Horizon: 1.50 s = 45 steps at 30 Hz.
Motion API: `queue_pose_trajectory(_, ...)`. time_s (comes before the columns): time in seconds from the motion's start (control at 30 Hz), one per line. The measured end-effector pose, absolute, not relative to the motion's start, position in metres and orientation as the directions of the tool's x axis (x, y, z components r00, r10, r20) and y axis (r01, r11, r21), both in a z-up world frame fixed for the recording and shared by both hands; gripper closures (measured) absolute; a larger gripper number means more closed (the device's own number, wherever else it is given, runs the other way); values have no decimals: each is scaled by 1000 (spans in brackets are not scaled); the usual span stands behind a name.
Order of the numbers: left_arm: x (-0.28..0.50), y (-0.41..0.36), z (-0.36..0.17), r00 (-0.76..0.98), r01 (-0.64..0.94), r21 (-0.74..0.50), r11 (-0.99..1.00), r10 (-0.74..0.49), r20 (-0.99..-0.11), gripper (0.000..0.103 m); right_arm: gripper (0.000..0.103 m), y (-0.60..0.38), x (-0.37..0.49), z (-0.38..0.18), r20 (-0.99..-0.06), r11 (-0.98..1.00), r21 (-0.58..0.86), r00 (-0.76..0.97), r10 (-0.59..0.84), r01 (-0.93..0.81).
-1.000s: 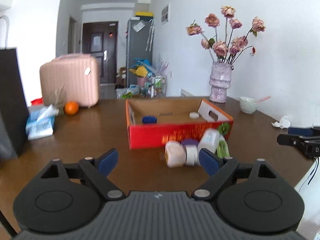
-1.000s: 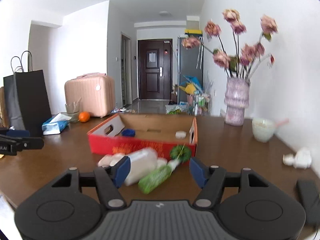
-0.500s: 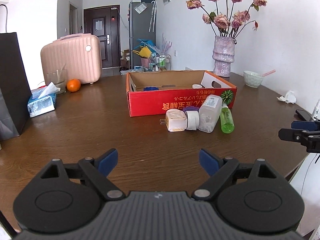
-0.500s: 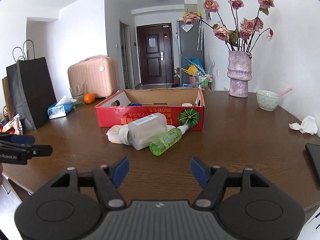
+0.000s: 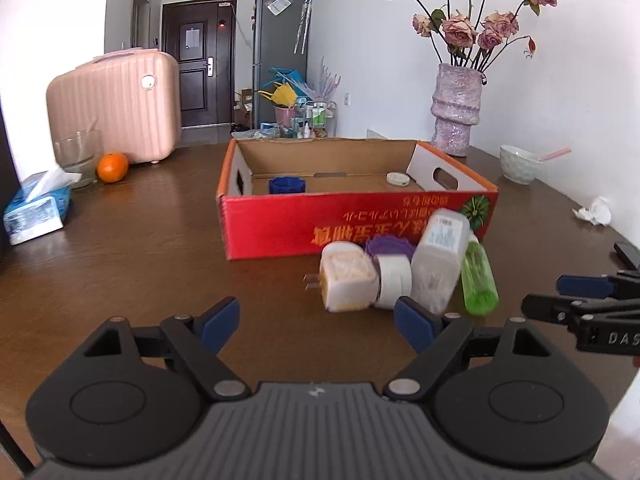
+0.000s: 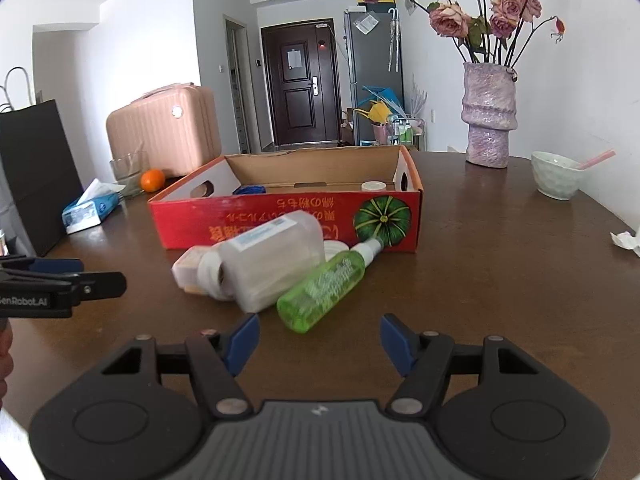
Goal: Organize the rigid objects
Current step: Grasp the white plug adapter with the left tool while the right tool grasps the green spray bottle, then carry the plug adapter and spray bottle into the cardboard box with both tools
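Green spray bottle lies on the brown surface just ahead of the right gripper, fingers spread and empty; left gripper likewise spread. Beyond, the red box.

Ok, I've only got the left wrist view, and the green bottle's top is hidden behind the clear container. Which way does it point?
Observer: The green bottle has a white spray cap that points at the front wall of the red box, by the pumpkin picture.
Operator: Are the right tongs open?
Observer: Yes. The right tongs are open and empty, and the bottle's base lies just ahead of their gap.
Operator: Anything left of the tissue box?
Observer: A black paper bag with handles stands upright there.
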State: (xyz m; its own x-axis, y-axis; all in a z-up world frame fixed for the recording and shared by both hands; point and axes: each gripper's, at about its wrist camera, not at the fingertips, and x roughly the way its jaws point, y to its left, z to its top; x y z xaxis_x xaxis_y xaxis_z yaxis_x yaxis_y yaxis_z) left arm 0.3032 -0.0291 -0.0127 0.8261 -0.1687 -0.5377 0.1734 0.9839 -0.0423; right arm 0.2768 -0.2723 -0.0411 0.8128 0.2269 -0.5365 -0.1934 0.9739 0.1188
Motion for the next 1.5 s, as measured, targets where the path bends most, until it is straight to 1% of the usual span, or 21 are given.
queue_pose_trajectory(0.13, 329, -33, -17, 816, 190, -85, 978, -205, -540, 18, 37, -270, 302, -46, -535, 974, 133, 814, 227, -184)
queue_pose_trajectory(0.2, 341, -35, -20, 810, 194, -106, 975, -220, -544, 21, 38, -269, 315, -49, -536, 975, 144, 815, 219, -167)
queue_pose_trajectory(0.27, 352, -37, -24, 804, 194, -120, 974, -228, -549, 28, 40, -269, 328, -52, -539, 976, 152, 814, 215, -157)
queue_pose_trajectory(0.33, 361, -40, -29, 799, 194, -123, 973, -230, -556, 33, 42, -268, 342, -56, -550, 978, 151, 810, 203, -142)
queue_pose_trajectory(0.4, 367, -42, -34, 797, 199, -118, 973, -231, -559, 36, 42, -267, 354, -59, -556, 980, 148, 809, 192, -132)
queue_pose_trajectory(0.57, 375, -43, -37, 809, 207, -134, 969, -247, -533, 36, 42, -268, 372, -66, -570, 983, 131, 802, 178, -126)
queue_pose_trajectory(0.63, 377, -42, -37, 817, 199, -121, 973, -233, -527, 36, 42, -268, 376, -67, -577, 987, 110, 801, 161, -119)
queue_pose_trajectory(0.7, 379, -37, -39, 818, 175, -118, 977, -211, -535, 35, 42, -270, 378, -69, -582, 989, 92, 800, 146, -113)
queue_pose_trajectory(0.73, 382, -34, -41, 808, 164, -124, 979, -206, -552, 36, 42, -271, 378, -69, -583, 990, 86, 800, 141, -112)
queue_pose_trajectory(0.8, 382, -28, -44, 803, 165, -158, 973, -226, -551, 35, 42, -275, 377, -71, -588, 991, 85, 798, 132, -101)
queue_pose_trajectory(0.87, 381, -29, -44, 796, 187, -167, 968, -249, -552, 34, 42, -278, 378, -73, -595, 992, 91, 794, 127, -90)
queue_pose_trajectory(1.03, 383, -47, -52, 795, 223, -113, 968, -248, -554, 30, 43, -275, 379, -76, -608, 991, 69, 783, 130, -111)
queue_pose_trajectory(1.1, 385, -50, -54, 791, 226, -105, 968, -246, -560, 31, 43, -274, 383, -78, -617, 991, 59, 776, 132, -121)
queue_pose_trajectory(1.13, 385, -50, -55, 789, 228, -109, 968, -249, -561, 33, 44, -272, 386, -77, -617, 991, 44, 777, 128, -129)
queue_pose_trajectory(1.17, 385, -50, -56, 785, 227, -115, 967, -252, -566, 33, 49, -270, 389, -78, -620, 990, 31, 775, 125, -135)
queue_pose_trajectory(1.23, 380, -49, -56, 790, 216, -106, 971, -237, -565, 33, 52, -267, 393, -77, -622, 989, 22, 772, 129, -147)
queue_pose_trajectory(1.33, 364, -48, -53, 807, 175, -41, 984, -167, -566, 34, 65, -266, 389, -76, -621, 988, 20, 773, 130, -150)
queue_pose_trajectory(1.37, 357, -45, -52, 808, 157, -35, 987, -149, -570, 34, 71, -267, 386, -75, -620, 988, 25, 773, 136, -154)
queue_pose_trajectory(1.5, 334, -24, -49, 807, 104, -72, 992, -126, -577, 34, 72, -267, 368, -74, -620, 988, 41, 771, 144, -151)
